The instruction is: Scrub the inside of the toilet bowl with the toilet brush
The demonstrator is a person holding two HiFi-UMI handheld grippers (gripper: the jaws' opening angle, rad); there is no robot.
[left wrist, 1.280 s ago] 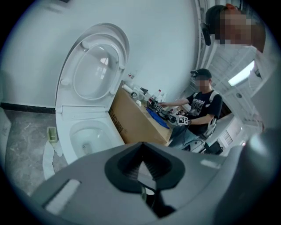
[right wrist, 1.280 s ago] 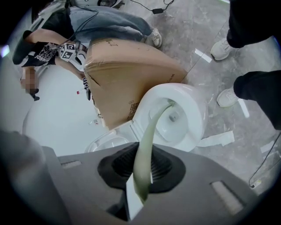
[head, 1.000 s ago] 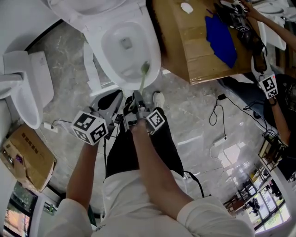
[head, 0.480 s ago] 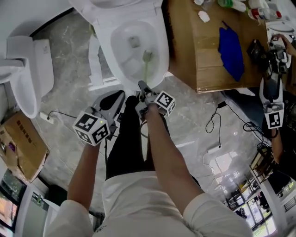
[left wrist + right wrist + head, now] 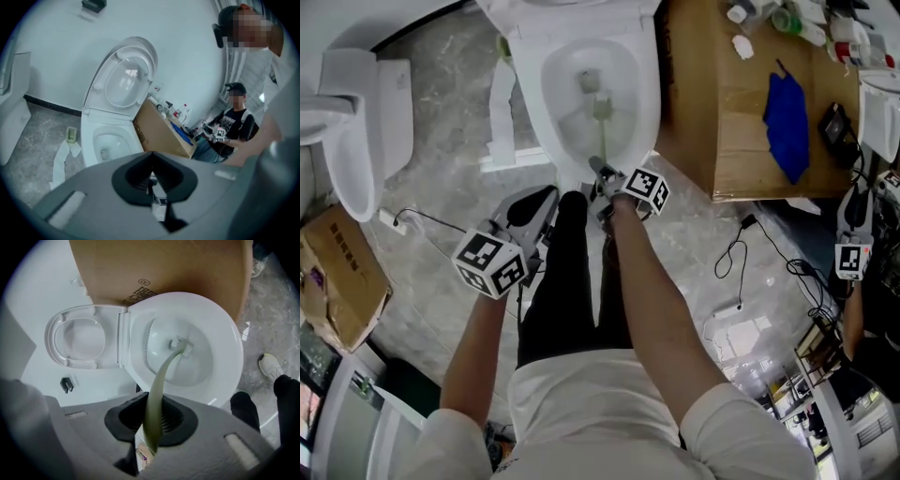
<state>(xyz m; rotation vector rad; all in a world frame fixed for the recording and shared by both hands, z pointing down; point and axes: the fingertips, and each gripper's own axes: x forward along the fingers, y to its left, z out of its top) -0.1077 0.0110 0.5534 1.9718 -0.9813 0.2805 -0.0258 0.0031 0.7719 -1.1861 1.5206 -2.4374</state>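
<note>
To the right of the right gripper (image 5: 602, 176) we see a large cardboard box (image 5: 722, 122) bearing a blue cloth (image 5: 787, 117), with bottles (image 5: 792, 21) at its far edge. Left of the left gripper (image 5: 542, 208) we note a strip of paper (image 5: 502, 98) on the marble floor (image 5: 450, 159), a second toilet (image 5: 356, 131) farther left, and a smaller cardboard box (image 5: 337, 286) nearer us.

Marble floor (image 5: 441, 150) shining under white walls (image 5: 56, 51).
A large cardboard box (image 5: 722, 141) is standing on it, what seems a blue cloth (image 5: 787, 117) is lying on top, and black cables (image 5: 748, 222) are trailing nearby.
</note>
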